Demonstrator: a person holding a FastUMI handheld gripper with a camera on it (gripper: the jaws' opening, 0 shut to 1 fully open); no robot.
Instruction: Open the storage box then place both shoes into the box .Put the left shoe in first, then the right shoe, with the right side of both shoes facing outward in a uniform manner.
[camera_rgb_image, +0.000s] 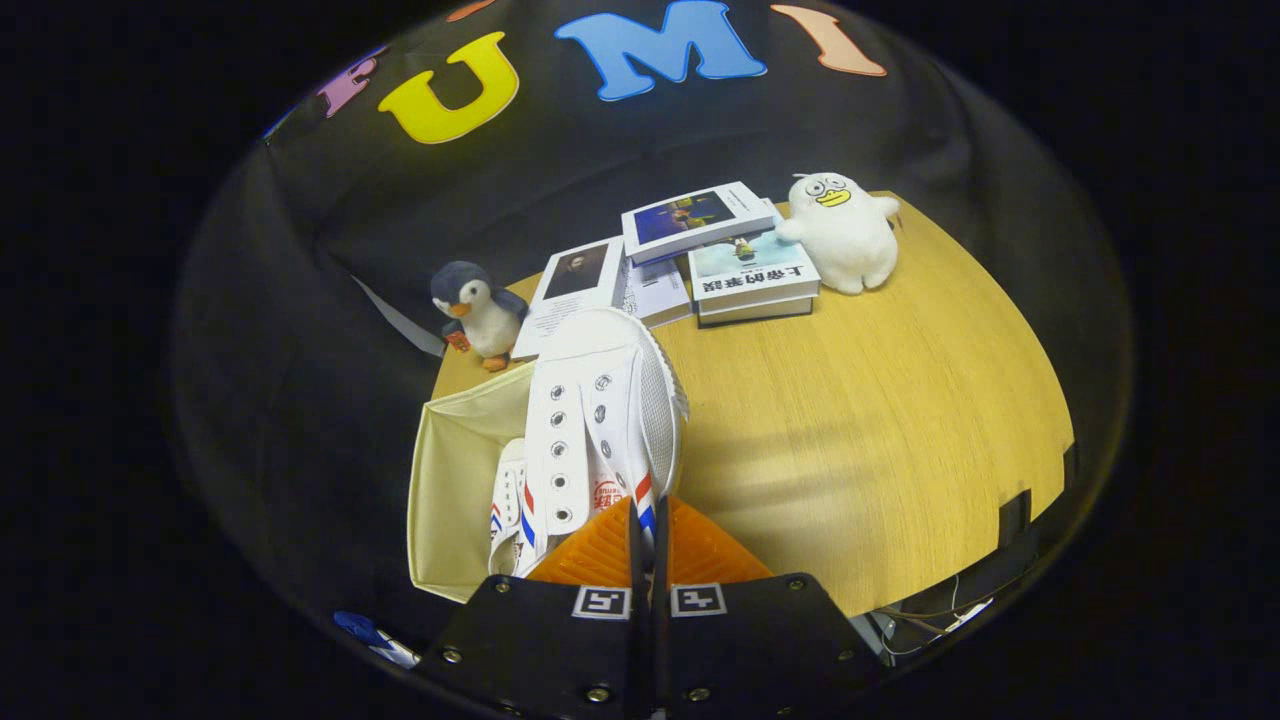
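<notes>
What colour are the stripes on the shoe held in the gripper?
Red and blue on the white shoe pinched by the gripper, in the gripper view.

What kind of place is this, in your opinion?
Probably a staged recording booth: a black cloth wall behind a wooden table with props. The hand-held gripper is shut on a white canvas shoe.

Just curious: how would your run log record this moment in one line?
gripper: shut on white lace-up shoe | over open beige fabric box | other white shoe inside

White shoe (600, 420) with red-blue stripes, held by gripper (645, 540). Cream box (450, 480), tan wood-grain table (880, 420). Grey-white penguin (478, 312), white duck (840, 232).
</notes>
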